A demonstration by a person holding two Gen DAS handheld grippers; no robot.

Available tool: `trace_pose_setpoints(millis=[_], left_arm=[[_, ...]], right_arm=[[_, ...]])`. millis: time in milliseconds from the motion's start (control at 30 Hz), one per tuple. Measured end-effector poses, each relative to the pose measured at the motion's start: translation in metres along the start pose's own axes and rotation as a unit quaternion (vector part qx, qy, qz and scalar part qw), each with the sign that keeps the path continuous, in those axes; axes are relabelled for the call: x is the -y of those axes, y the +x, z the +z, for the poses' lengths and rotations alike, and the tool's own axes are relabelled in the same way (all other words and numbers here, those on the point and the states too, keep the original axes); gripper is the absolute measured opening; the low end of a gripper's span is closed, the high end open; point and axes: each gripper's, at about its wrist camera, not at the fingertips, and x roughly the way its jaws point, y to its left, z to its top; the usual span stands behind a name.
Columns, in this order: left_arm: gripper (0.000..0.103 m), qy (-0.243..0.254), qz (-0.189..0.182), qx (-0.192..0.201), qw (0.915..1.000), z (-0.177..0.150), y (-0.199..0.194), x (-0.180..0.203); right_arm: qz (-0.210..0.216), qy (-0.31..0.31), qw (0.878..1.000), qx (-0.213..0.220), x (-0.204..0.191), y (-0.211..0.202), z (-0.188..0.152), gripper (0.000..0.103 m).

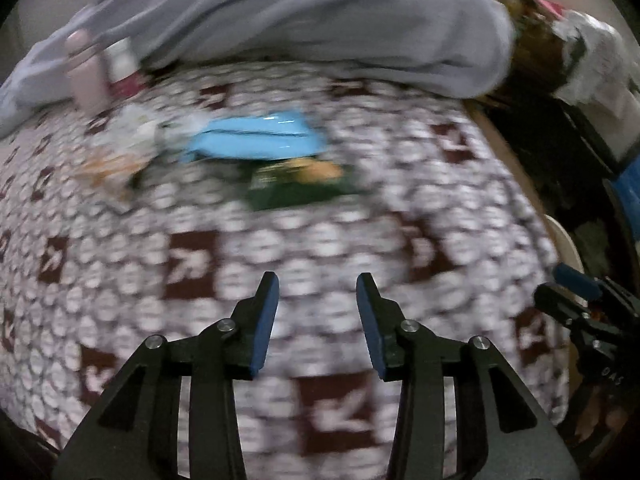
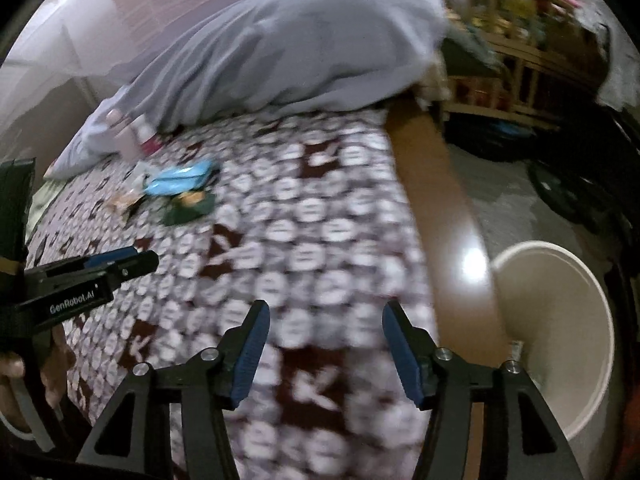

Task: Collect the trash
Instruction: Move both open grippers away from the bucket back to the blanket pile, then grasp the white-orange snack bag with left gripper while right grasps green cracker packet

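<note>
Trash lies on a bed with a maroon and white patterned cover (image 1: 304, 248): a light blue wrapper (image 1: 256, 136) (image 2: 180, 178), a dark green packet (image 1: 300, 184) (image 2: 188, 208) just in front of it, and a pale crumpled wrapper (image 1: 120, 152) (image 2: 126, 200) to their left. My left gripper (image 1: 317, 280) hangs open over the cover, short of the trash, with nothing between its fingers. My right gripper (image 2: 325, 307) is open too and holds nothing, over the bed's near right part. The left gripper (image 2: 132, 258) also shows at the left of the right wrist view. Both views are blurred.
A grey blanket (image 1: 300, 12) (image 2: 280, 48) is heaped at the far side of the bed, with a pink bottle (image 1: 86, 76) against it. A white bin (image 2: 560, 332) stands on the floor beside the bed's brown wooden edge (image 2: 452, 216). Shelves (image 2: 520, 60) stand beyond.
</note>
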Motion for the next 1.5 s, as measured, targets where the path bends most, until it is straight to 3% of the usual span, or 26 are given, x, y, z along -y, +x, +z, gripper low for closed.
trace_pose_setpoints(millis=[367,667,800,967,1033,1167,1300,1500], left_arm=[[0.038,-0.085,0.048,-0.002,0.9953,0.004,0.0,-0.111],[0.038,-0.108,0.052,0.001,0.9928,0.014,0.001,-0.152],[0.038,-0.119,0.044,0.005,0.9919,0.027,0.003,-0.172],[0.058,-0.142,0.028,0.034,0.9888,0.055,0.013,-0.197],[0.059,-0.149,0.016,0.032,0.9881,0.07,0.027,-0.208],[0.059,-0.147,0.031,0.016,0.9885,0.09,0.056,-0.224],[0.059,-0.15,0.026,0.006,0.9884,0.099,0.076,-0.234],[0.059,-0.142,0.007,0.015,0.9898,0.102,0.07,-0.238]], right_arm=[[0.039,-0.05,0.998,-0.022,-0.066,0.047,0.032,0.057],[0.075,-0.109,0.991,-0.026,-0.117,0.106,0.079,0.059],[0.074,-0.163,0.984,-0.02,-0.134,0.133,0.1,0.06],[0.082,-0.182,0.979,-0.04,-0.138,0.159,0.114,0.061],[0.107,-0.173,0.977,-0.058,-0.14,0.162,0.111,0.061],[0.168,-0.176,0.968,-0.07,-0.153,0.153,0.094,0.061],[0.132,-0.209,0.968,-0.049,-0.164,0.151,0.086,0.061],[0.116,-0.203,0.971,-0.059,-0.169,0.163,0.089,0.061]])
